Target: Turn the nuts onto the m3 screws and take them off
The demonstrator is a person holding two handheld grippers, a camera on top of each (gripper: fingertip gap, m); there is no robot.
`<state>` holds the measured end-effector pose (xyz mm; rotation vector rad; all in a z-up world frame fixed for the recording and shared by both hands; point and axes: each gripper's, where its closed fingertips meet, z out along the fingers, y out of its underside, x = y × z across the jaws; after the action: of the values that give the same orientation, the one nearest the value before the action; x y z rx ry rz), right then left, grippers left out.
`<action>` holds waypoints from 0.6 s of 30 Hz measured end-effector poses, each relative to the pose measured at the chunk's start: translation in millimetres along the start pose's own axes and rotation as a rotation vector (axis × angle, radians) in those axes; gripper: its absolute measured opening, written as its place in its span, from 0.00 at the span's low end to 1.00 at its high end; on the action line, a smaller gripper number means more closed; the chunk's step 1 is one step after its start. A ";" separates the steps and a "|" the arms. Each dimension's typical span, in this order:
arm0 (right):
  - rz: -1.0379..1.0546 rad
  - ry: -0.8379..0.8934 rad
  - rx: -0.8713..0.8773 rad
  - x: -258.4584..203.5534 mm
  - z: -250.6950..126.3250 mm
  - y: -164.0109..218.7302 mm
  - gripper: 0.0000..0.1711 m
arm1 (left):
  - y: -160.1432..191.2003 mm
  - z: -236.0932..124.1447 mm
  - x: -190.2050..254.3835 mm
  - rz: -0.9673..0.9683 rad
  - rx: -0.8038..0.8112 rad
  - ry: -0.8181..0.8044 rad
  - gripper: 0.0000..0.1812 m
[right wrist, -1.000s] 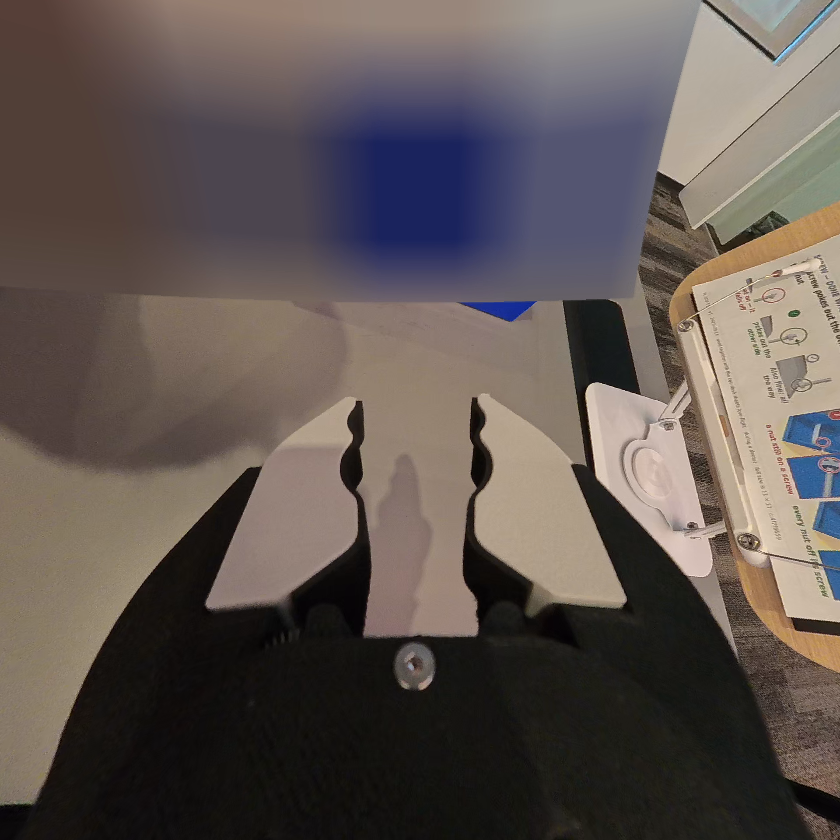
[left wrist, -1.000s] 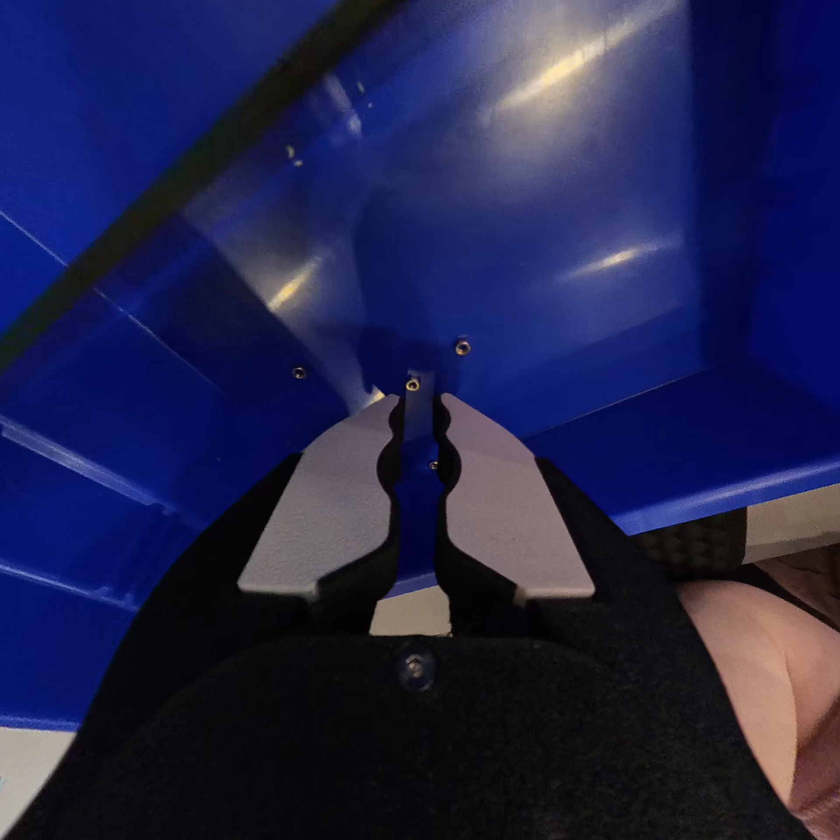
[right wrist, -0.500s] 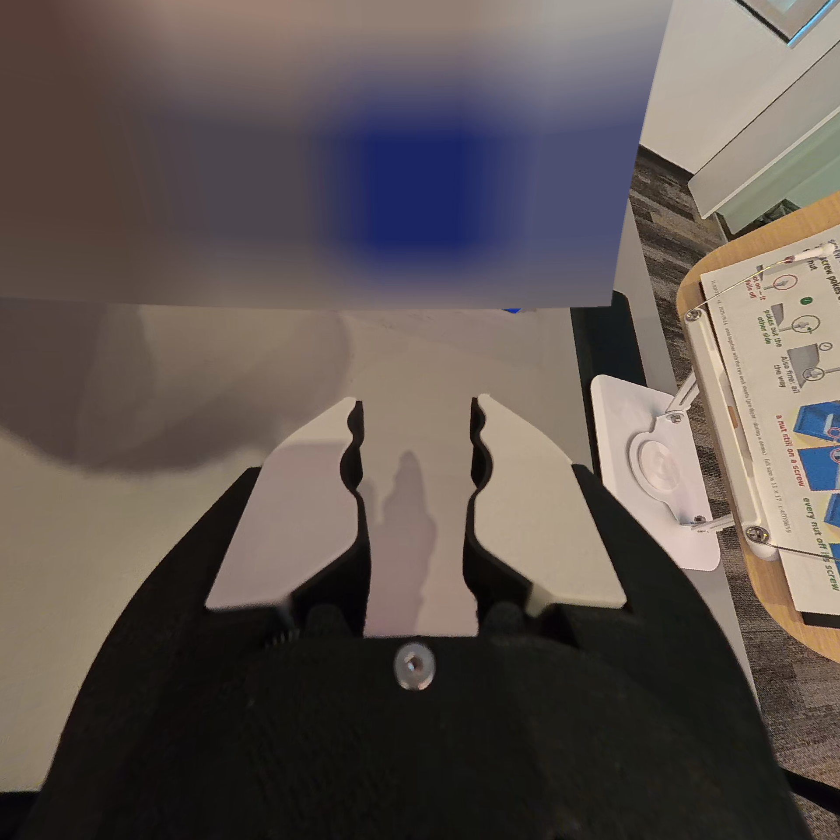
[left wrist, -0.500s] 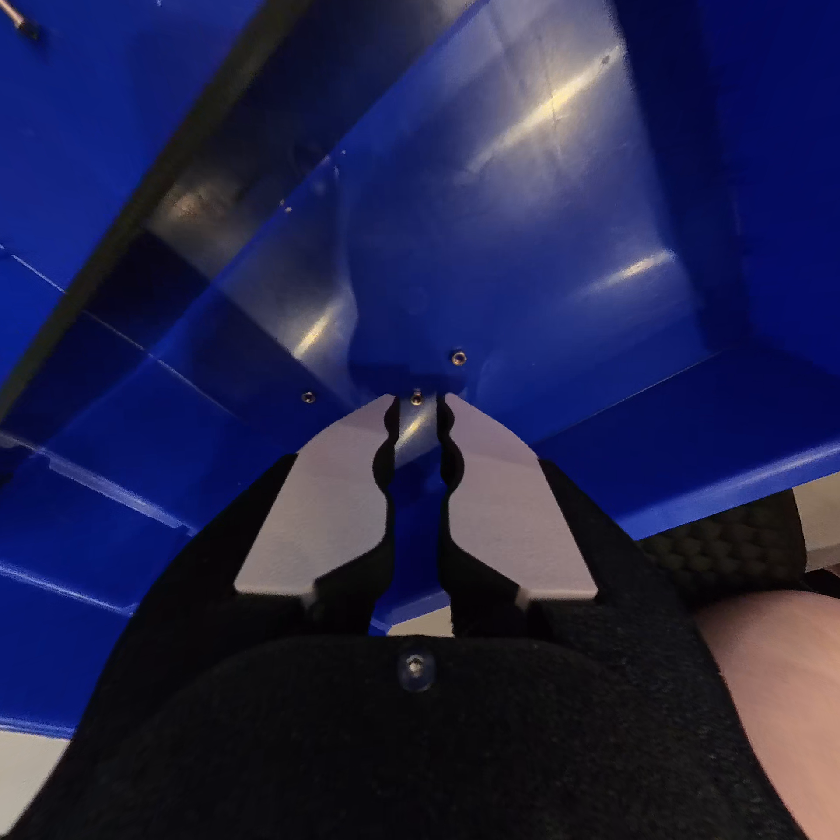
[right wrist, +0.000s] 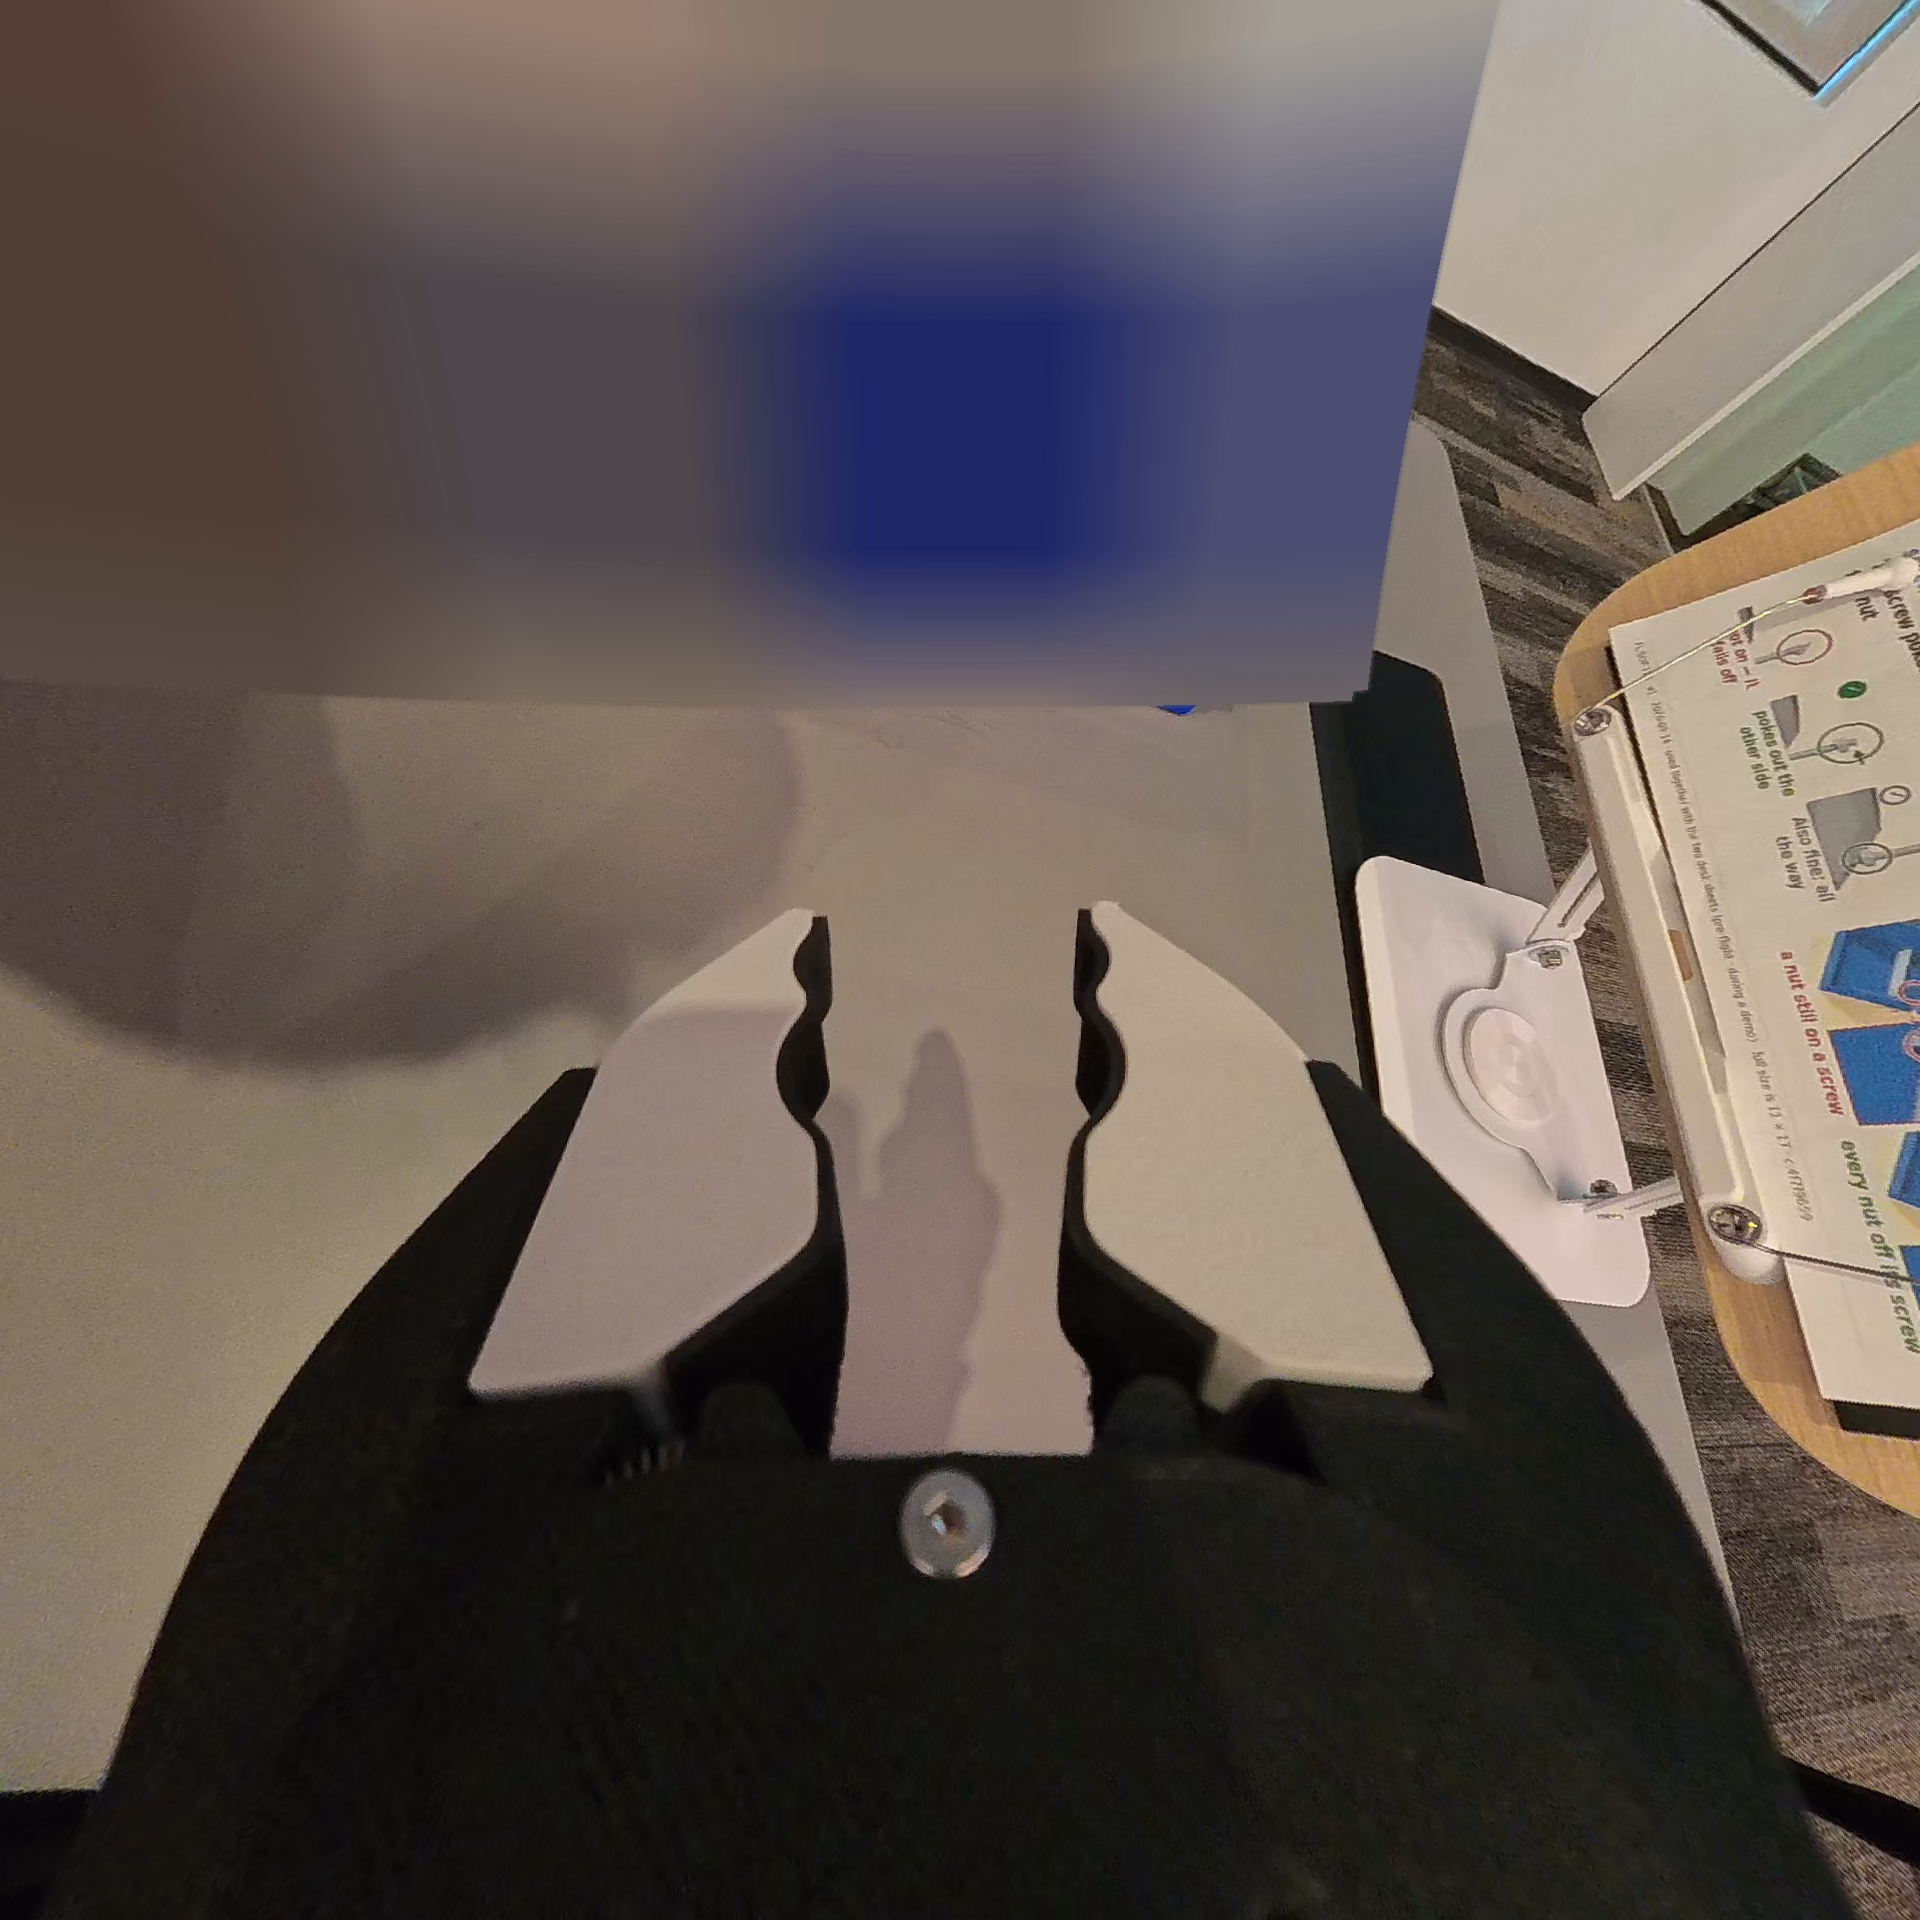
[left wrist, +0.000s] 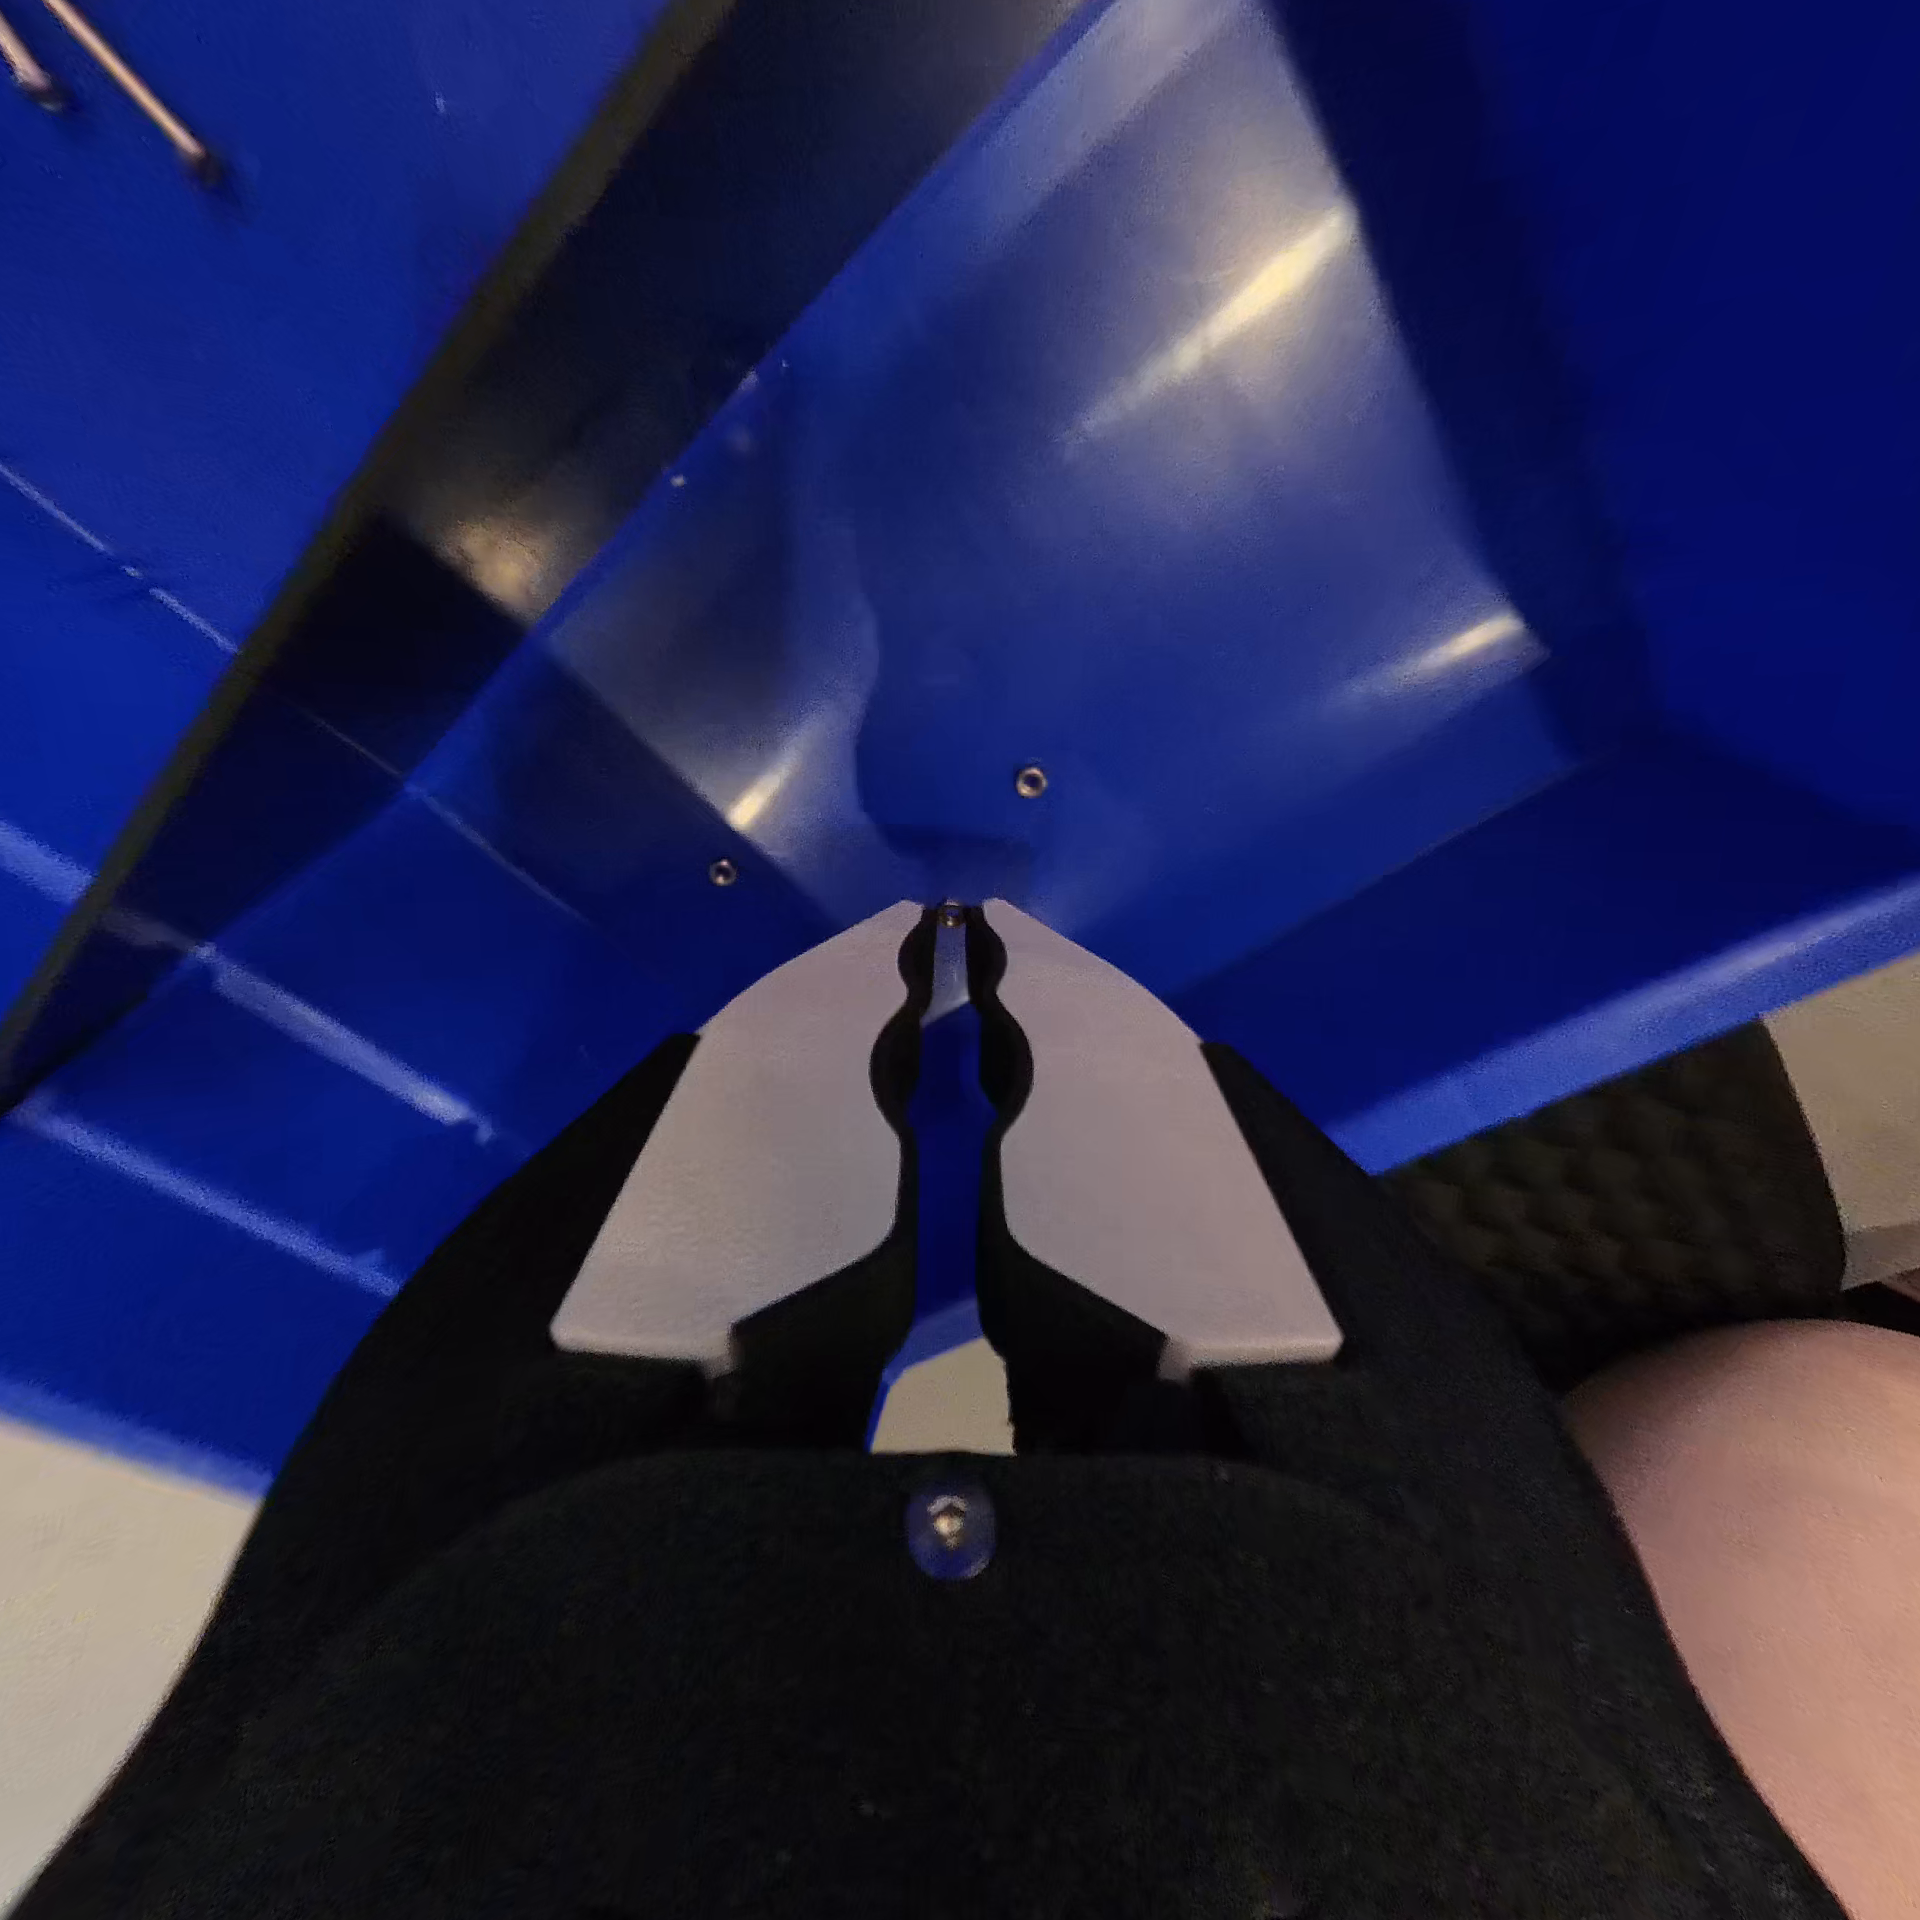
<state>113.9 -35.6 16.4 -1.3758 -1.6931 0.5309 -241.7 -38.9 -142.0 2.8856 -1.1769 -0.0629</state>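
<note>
A pale grey desk (right wrist: 312, 1195) spreads under soft shadow, with a white plastic stand base (right wrist: 1496, 1081) set at its right edge. Just beside that, a round wooden side table (right wrist: 1621, 1382) carries a printed instruction sheet (right wrist: 1787, 904) held under a thin wire clip. Beyond lie dark patterned carpet (right wrist: 1496, 436) and a white wall (right wrist: 1621, 156).

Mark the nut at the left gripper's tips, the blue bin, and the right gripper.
nut (left wrist: 951, 915), left wrist view, its metal face between the fingertips
blue bin (left wrist: 1195, 540), left wrist view, glossy inner wall
right gripper (right wrist: 953, 920), right wrist view, midway between fingertips
</note>
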 end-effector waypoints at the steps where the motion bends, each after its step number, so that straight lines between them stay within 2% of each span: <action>1: -0.003 0.002 -0.002 -0.1 -0.5 -0.3 0.27 | -1.1 -7.9 -0.2 0.003 0.026 -0.017 0.03; 6: -0.011 0.016 0.009 1.8 -7.0 -4.2 0.27 | -15.4 -65.7 14.0 0.062 0.211 -0.134 0.03; 11: -0.028 0.084 0.019 11.0 -28.7 -9.3 0.27 | -62.7 -116.8 67.8 0.274 0.414 -0.182 0.03; 15: -0.037 0.141 0.028 18.1 -57.1 -12.8 0.27 | -125.7 -124.7 125.6 0.465 0.436 -0.168 0.03; 18: -0.013 0.152 0.013 16.1 -81.0 -5.1 0.26 | -175.2 -104.9 173.2 0.609 0.398 -0.120 0.03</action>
<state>177.5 -37.4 69.2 -1.3604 -1.5721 0.4181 9.3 -34.1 -48.7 2.6888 -2.2612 0.0138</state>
